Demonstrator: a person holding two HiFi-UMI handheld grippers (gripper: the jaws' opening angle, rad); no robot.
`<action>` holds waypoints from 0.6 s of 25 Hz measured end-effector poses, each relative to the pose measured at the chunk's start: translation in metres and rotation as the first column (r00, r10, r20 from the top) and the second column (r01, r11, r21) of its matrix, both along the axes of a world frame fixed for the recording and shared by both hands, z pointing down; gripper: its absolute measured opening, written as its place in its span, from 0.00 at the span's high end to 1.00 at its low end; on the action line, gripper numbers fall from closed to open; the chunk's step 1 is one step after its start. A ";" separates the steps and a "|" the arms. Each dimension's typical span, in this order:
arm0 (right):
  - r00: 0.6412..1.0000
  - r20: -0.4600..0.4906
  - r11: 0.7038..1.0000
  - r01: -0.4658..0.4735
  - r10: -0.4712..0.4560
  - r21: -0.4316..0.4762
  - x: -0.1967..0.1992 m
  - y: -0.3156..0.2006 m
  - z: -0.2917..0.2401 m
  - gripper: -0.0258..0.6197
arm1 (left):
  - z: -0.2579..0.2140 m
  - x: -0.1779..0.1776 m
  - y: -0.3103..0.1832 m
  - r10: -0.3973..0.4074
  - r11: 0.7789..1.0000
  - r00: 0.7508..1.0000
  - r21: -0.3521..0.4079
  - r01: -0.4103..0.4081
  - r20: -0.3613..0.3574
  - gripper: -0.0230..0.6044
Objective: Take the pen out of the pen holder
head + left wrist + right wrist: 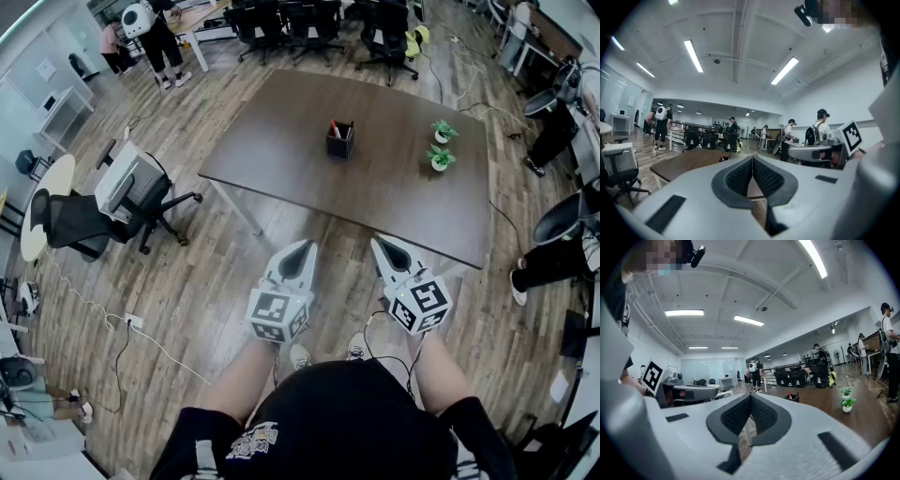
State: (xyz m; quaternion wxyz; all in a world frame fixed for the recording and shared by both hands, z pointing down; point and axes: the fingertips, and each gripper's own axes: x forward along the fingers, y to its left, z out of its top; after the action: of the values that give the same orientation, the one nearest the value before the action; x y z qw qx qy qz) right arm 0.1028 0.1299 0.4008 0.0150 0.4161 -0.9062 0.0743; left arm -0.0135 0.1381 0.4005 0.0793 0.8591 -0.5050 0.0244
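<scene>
A dark square pen holder (pixel 339 142) stands near the middle of the brown table (pixel 300 178), with a red pen (pixel 334 127) and others sticking out of it. It also shows small and far in the right gripper view as the pen holder (pixel 792 397). My left gripper (pixel 306 247) and right gripper (pixel 380 246) are both shut and empty, held side by side in front of the person's body, short of the table's near edge. In the left gripper view my left gripper (pixel 752 160) points level toward the table (pixel 684 164).
Two small potted plants (pixel 441 145) stand on the table's right part. An office chair (pixel 103 202) sits to the left on the wood floor, more chairs (pixel 300 23) beyond the table. Several people stand around the room. Cables run across the floor.
</scene>
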 end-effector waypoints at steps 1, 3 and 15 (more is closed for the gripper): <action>1.000 0.001 1.000 0.001 -0.001 0.000 0.001 0.000 -0.001 0.95 | 0.000 0.001 0.000 0.000 1.000 1.000 -0.001 0.000 -0.001 0.96; 1.000 0.008 1.000 0.005 -0.005 0.000 0.002 0.000 -0.002 0.95 | -0.001 0.002 0.000 -0.002 1.000 1.000 -0.002 0.002 -0.003 0.96; 0.998 0.068 1.000 0.005 -0.006 0.002 0.031 -0.002 0.002 0.95 | 0.008 0.027 0.002 -0.009 1.000 1.000 -0.009 0.009 0.001 0.95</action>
State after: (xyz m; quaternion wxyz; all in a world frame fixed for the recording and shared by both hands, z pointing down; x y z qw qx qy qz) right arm 0.1342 0.1282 0.4025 -0.0161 0.4108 -0.9074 0.0876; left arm 0.0137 0.1398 0.4086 0.0830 0.8565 -0.5088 0.0265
